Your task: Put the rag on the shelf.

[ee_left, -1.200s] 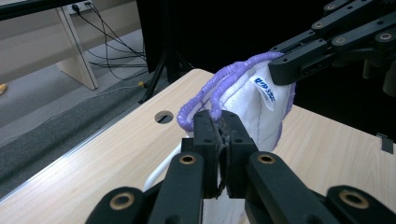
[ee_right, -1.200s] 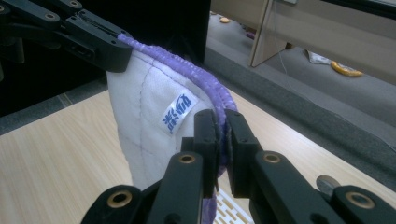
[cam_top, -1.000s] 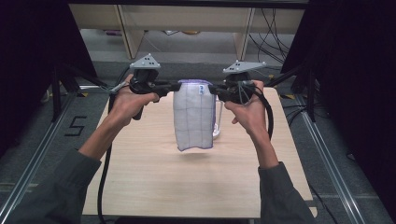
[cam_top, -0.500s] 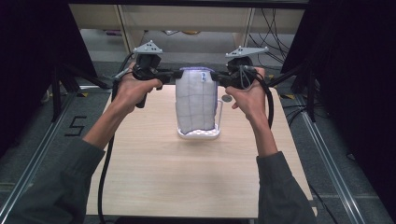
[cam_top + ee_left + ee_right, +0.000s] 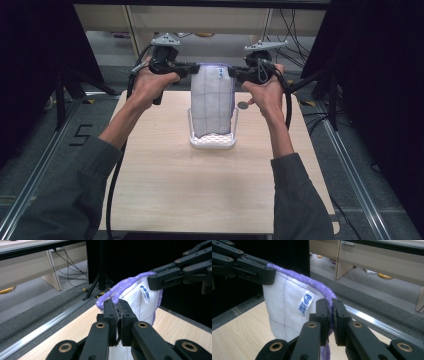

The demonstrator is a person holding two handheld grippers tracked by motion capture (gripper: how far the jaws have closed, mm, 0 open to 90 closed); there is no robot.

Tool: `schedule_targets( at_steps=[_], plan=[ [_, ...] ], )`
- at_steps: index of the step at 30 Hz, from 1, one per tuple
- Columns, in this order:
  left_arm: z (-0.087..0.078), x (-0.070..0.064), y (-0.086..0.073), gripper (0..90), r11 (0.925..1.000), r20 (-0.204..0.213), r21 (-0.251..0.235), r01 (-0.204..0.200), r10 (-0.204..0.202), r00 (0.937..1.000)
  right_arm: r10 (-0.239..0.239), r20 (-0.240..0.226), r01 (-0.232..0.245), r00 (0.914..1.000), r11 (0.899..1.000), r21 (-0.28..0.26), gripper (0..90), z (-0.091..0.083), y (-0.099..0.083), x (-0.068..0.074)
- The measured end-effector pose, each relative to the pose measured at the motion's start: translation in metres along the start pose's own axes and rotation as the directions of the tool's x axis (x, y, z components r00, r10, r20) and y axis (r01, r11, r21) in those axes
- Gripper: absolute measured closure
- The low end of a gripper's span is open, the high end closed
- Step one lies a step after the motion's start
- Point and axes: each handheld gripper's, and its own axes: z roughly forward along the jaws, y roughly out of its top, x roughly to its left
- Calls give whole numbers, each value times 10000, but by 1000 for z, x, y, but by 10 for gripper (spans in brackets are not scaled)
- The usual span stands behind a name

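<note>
In the upper middle of the high view, the left gripper [image 5: 186, 70] and the right gripper [image 5: 239, 75] hold a white quilted cloth with purple trim [image 5: 214, 102] by its two top corners, jaws closed tight on the purple edge. The cloth hangs down into a white tray [image 5: 212, 141] on the wooden bench [image 5: 210, 185]. A small round coin-like object [image 5: 242, 105] lies just right of the cloth

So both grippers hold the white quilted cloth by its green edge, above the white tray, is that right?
Not quite: the edge is purple, as the right gripper view shows. Both the left gripper and the right gripper do hold the cloth above the tray.
</note>
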Motion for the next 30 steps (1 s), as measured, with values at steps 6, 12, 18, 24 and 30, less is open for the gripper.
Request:
schedule_targets(
  at_steps=[6,12,18,24,30],
  plan=[
    [10,8,3,860,9992,-44,-181,350,-351,9994,319,67,-320,9995,9995,47,849,7,5,-7],
    [24,17,-1,859,9983,-121,55,586,-585,9982,510,154,-514,9986,9982,293,847,20,6,-18],
    [45,30,-9,857,9955,-189,202,926,-923,9956,800,418,-824,9959,9950,572,846,39,-2,-27],
    [69,46,-21,855,9915,-233,464,1217,-1208,9924,1162,617,-1218,9913,9880,949,846,58,-13,-37],
    [90,55,-36,855,9884,-254,1005,1135,-1115,9934,1160,987,-1311,9883,9778,1637,846,76,-23,-42]
  ],
)
